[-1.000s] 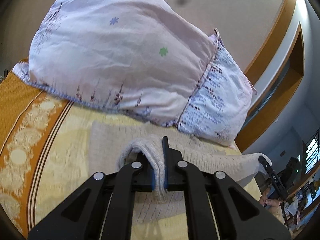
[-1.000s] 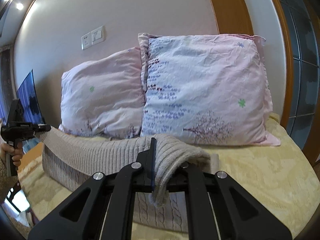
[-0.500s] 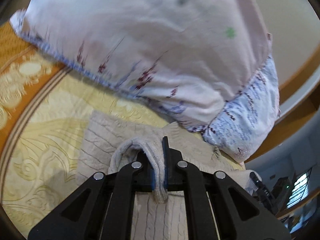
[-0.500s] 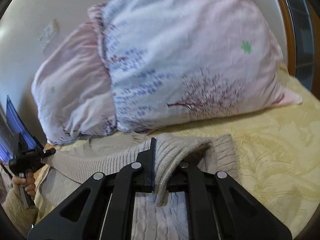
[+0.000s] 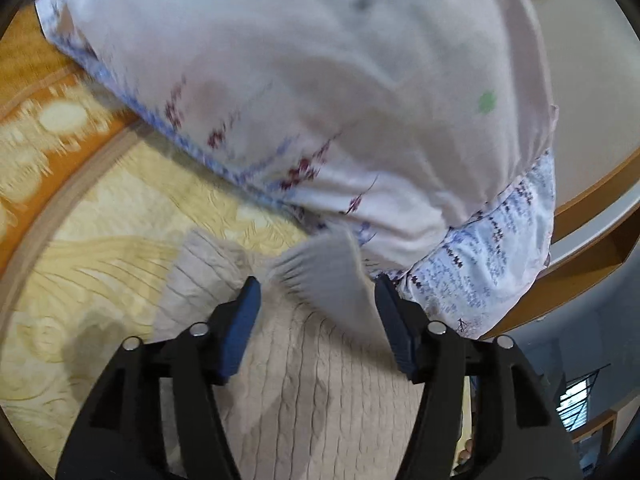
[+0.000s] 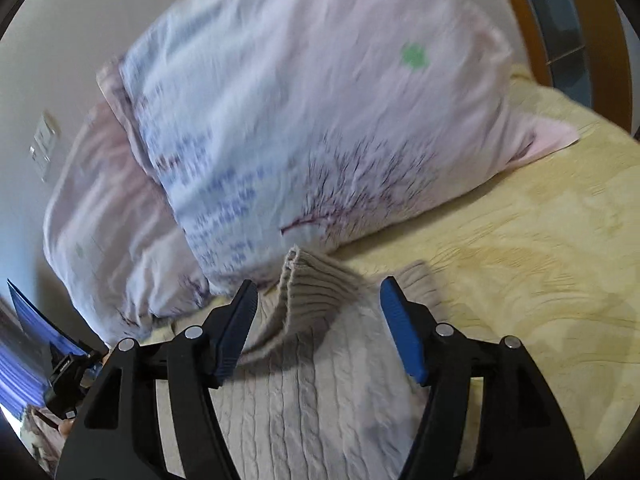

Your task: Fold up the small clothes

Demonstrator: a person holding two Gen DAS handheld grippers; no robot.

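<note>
A beige cable-knit sweater [image 5: 304,384] lies on the yellow bedspread [image 5: 100,264], just in front of the pillows. My left gripper [image 5: 318,308] is open; a ribbed edge of the sweater [image 5: 324,276] sits loose between its blue pads, blurred by motion. In the right wrist view the same sweater [image 6: 304,396] lies under my right gripper [image 6: 318,308], which is open too. A ribbed cuff [image 6: 308,292] lies folded over between its pads, touching neither.
Two pink and pale blue floral pillows [image 5: 320,92] [image 6: 304,128] lean against the wall right behind the sweater. An orange patterned border [image 5: 36,128] runs along the bed's left side. The left gripper and a hand show at the right wrist view's lower left [image 6: 68,372].
Both grippers have opened and let go of the sweater's ribbed edge. They moved forward and down towards the pillows, and the edge now lies on the sweater.
</note>
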